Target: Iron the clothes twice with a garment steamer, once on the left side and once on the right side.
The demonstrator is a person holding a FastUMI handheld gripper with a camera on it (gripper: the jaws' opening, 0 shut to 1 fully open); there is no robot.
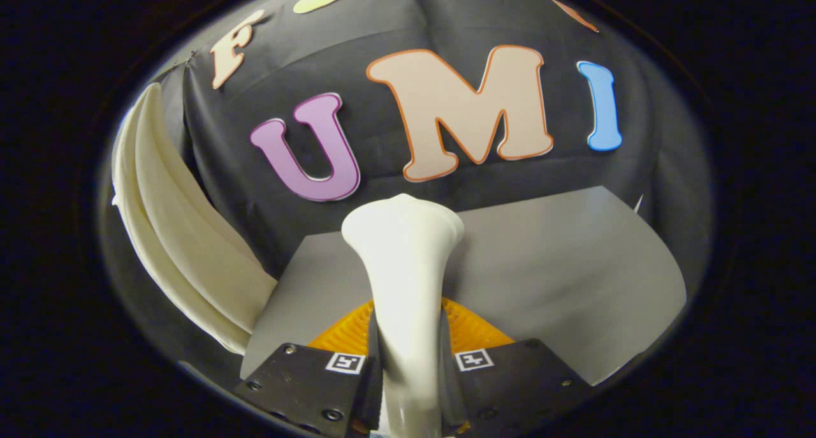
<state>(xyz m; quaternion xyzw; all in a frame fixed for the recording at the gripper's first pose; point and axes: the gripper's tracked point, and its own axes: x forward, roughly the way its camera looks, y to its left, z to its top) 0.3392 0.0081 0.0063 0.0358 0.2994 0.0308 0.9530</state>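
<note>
My claw (408,368) is closed tight on the garment steamer (404,278), one finger pressing each side of its slim white handle. The handle rises straight ahead between the fingers and flares into a wider rounded head, which points away from me toward the booth's black cloth wall (446,36). The lower end of the handle drops out of view beneath the fingers, so I cannot see its base. Behind the handle, a ribbed orange part (468,329) peeks out on both sides; I cannot make out what it is. Beyond it lies a pale grey surface (561,266). The cream-white clothes (185,247) hang off to my left, beside the surface, well apart from the steamer's head.
</note>
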